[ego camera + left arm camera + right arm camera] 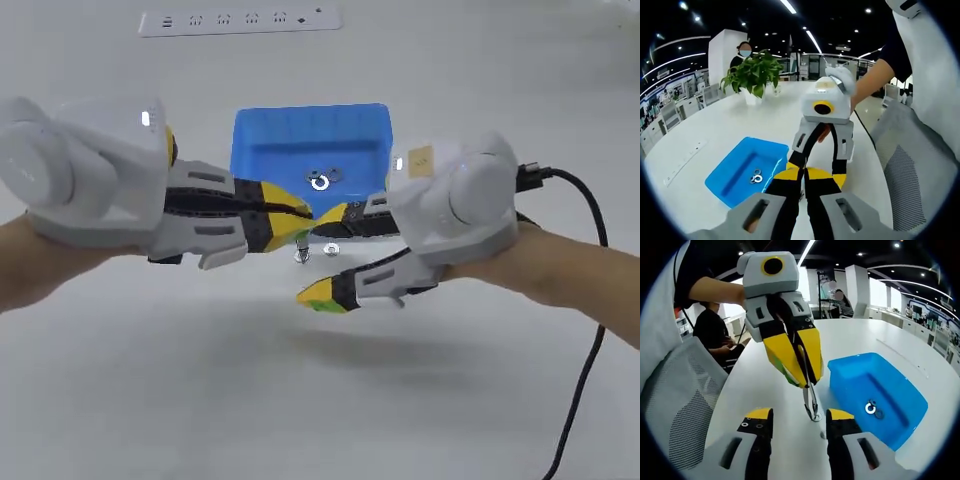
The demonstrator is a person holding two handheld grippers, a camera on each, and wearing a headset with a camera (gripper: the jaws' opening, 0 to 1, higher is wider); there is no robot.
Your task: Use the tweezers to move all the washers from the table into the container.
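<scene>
Left gripper (pixel 807 377) is clamped tight on the tweezers (pixel 809 397). Their tips are down on the table right at a washer (pixel 815 416), just beside the blue container (pixel 855 375), which has a couple of washers (pixel 871 408) in it. Right gripper (pixel 815 171) is wide open and holding nothing, one jaw on each side of the tweezers. Can't tell if the washer's caught yet, so I'd squeeze slowly, lift straight up, and clear the rim before letting go.
</scene>
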